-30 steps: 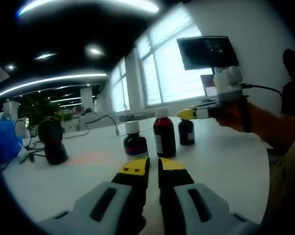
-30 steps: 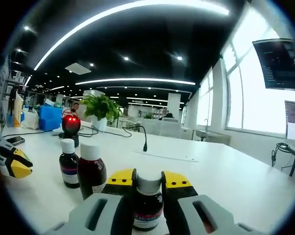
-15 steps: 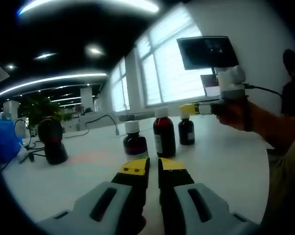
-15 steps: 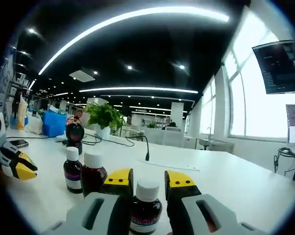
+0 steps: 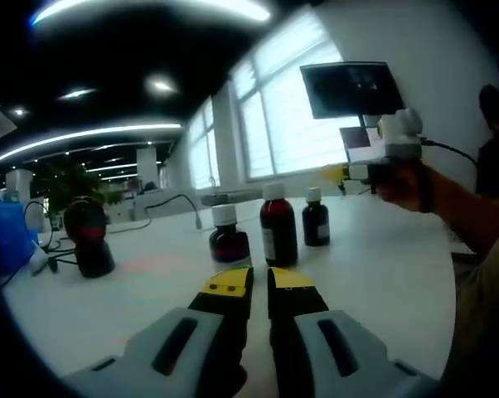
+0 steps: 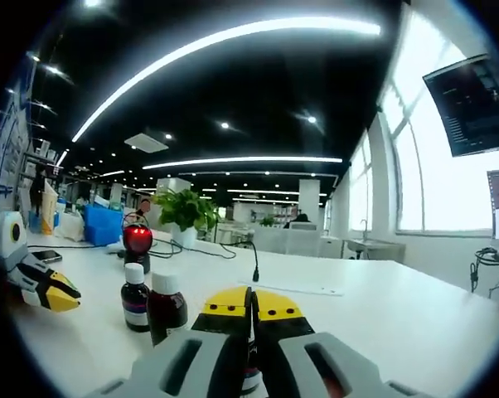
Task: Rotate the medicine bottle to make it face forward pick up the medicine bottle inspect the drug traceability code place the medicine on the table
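**Three bottles in a tight row: the wrong one could be knocked or picked**

At the far left of the left gripper view, a dark device (image 5: 88,236) with a red glow stands on the white tabletop (image 5: 374,274). It looks like a code reader and sits well apart from the bottles. If the code is to be checked there, a carry across the tabletop is likely, and a loose grasp could drop the load on the way.

Next comes a short bottle (image 5: 229,236). The left gripper (image 5: 258,283) is low in front of it, jaws together and holding nothing. Pushed forward like this, the tips could topple that bottle into its neighbour.

To its right is the tall bottle (image 5: 278,224), and just beside that the small medicine bottle (image 5: 316,217), upright and untouched. I take the small one as the task's thing because it is nearest the right gripper. The gaps in the row are narrow, so jaws opening around one cap could nudge the next.

Furthest right, the right gripper (image 5: 338,172) hangs above and beside the small bottle in a person's hand (image 5: 403,178). In its own view its jaws are pressed together and empty. Coming down closed, they would strike the cap rather than straddle it. I cannot tell which way the label faces, so a grasp might hide the code.
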